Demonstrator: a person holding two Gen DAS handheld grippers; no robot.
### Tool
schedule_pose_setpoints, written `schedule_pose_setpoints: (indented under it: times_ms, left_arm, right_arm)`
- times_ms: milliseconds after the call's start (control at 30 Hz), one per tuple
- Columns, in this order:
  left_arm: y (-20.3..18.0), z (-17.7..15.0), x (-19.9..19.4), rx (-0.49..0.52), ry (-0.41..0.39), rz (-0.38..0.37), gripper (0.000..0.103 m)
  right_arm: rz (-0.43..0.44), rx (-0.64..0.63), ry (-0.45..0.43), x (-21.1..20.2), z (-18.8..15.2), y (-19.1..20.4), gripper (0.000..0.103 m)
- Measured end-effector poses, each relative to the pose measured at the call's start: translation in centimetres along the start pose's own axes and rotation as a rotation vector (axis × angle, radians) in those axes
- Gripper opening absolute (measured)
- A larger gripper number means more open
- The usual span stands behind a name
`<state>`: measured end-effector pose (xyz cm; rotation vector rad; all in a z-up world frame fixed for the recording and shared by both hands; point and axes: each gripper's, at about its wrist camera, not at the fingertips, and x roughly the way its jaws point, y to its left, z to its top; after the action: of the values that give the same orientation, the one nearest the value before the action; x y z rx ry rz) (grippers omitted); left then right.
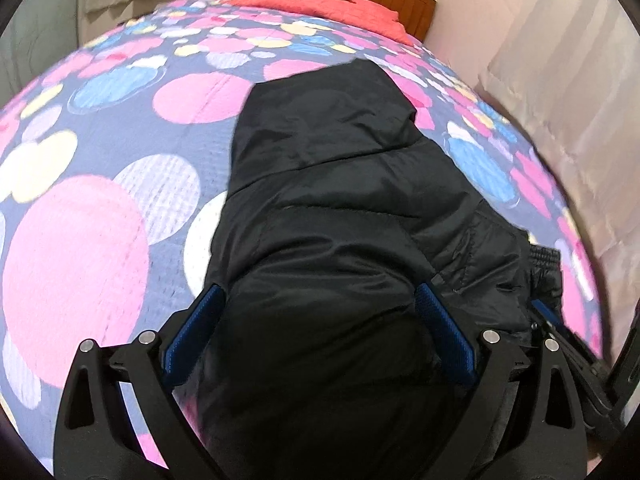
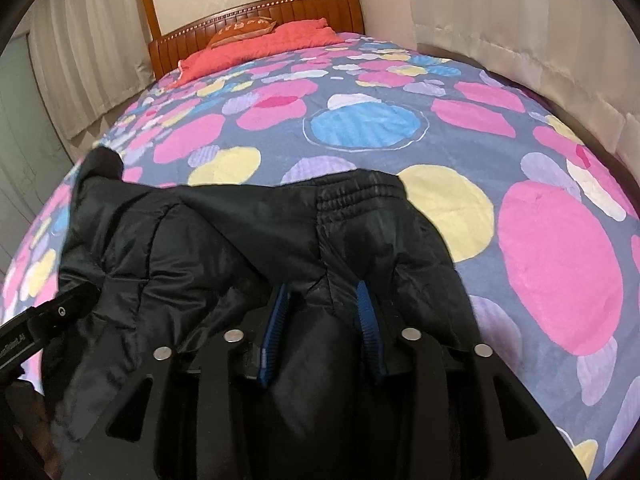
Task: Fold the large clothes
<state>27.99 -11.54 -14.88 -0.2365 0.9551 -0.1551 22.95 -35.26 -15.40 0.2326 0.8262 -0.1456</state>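
A black padded garment (image 1: 344, 208) lies on the bed's spotted bedspread (image 1: 100, 240), its bulk bunched up between both claws. The left gripper (image 1: 320, 300) stands spread wide around a mound of it. The right gripper (image 2: 322, 294) straddles a raised fold near the elastic waistband (image 2: 356, 192); whether its pads (image 2: 366, 312) press cannot be told.

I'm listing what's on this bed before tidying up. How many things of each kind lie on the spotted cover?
Black padded garment: 1
Red quilt: 1
Orange cushion: 1
Total: 3
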Motion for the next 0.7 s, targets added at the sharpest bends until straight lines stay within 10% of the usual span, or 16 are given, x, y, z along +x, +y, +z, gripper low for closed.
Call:
schedule_pose_setpoints:
  times_ms: [333, 533, 700]
  left_arm:
    - [6.3, -0.8, -3.9, -0.365, -0.016, -0.112, 0.096]
    - [10.4, -3.9, -3.0, -0.651, 0.049, -0.216, 0.096]
    - [10.0, -4.7, -1.2, -0.696, 0.092, -0.278, 0.096]
  right_arm:
    - [0.162, 0.252, -0.068, -5.2, 0.5, -4.9, 0.069]
    - [0.275, 0.458, -0.017, -3.6, -0.9, -8.6, 0.071]
    - [0.334, 0.538, 0.026, -1.3, -1.8, -9.8, 0.071]
